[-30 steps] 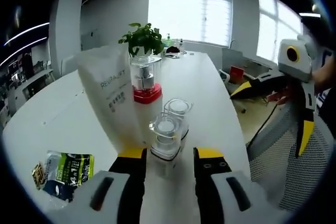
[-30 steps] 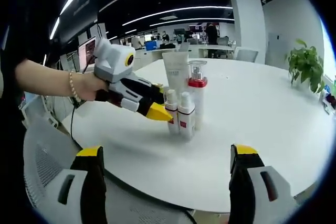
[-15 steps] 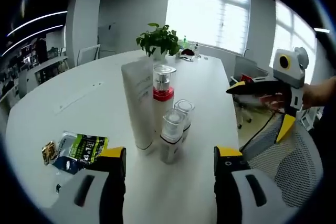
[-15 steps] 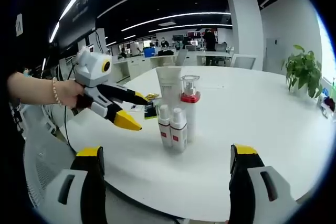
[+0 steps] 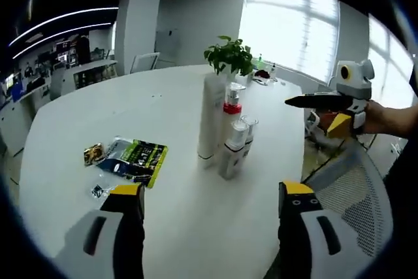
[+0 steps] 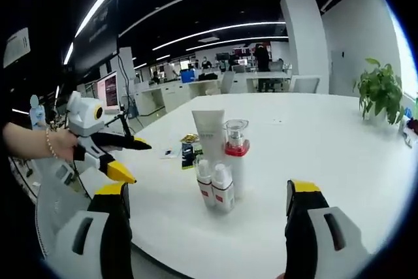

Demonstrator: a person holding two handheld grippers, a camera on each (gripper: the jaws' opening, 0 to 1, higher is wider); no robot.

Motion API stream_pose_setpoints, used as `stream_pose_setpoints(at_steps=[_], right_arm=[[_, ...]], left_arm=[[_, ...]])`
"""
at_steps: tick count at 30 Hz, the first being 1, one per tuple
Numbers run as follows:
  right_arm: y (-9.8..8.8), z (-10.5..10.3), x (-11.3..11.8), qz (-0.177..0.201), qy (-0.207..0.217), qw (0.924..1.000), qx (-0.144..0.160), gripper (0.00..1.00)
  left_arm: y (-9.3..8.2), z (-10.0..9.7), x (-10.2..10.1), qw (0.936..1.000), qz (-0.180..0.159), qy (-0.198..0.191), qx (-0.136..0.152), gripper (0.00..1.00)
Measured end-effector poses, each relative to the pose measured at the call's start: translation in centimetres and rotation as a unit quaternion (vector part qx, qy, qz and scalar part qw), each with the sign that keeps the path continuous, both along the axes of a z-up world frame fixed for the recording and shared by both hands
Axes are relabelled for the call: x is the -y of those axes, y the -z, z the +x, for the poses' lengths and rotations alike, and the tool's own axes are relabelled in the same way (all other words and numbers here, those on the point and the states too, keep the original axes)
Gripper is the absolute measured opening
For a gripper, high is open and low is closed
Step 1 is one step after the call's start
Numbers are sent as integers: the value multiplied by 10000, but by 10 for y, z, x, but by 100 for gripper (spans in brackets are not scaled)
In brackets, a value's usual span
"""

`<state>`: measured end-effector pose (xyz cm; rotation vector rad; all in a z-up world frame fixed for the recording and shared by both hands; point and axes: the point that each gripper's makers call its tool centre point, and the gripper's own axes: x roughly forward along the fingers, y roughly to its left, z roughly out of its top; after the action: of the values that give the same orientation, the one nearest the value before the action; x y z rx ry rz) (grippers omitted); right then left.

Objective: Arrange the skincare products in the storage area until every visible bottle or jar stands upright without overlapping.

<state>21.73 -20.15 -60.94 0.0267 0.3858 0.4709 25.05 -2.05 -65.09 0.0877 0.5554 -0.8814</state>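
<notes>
both grippers, left and right, held level with fingers spread wide, empty.

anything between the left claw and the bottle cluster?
Nothing visible. In the left gripper view, bare white table runs from the open left claw to the two small bottles fronting the tube and pump bottle. The sachets lie off to the side.

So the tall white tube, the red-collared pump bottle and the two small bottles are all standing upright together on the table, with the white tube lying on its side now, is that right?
Not quite: the white tube is not lying down. In the right gripper view it stands upright beside the red-collared pump bottle, with the two small bottles upright in front, all grouped on the table.
</notes>
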Motion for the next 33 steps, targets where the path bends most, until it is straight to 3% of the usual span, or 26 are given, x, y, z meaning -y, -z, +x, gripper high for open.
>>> stream_pose_setpoints(at_steps=[14, 33], right_arm=[[4, -4, -23, 56, -259, 9996, -64, 99], [17, -16, -30, -33, -346, 9991, -223, 99]], left_arm=[[-3, -27, -50, 9973, -43, -736, -51, 81], [-9, -54, -91, 9904, -110, -1381, -41, 82]])
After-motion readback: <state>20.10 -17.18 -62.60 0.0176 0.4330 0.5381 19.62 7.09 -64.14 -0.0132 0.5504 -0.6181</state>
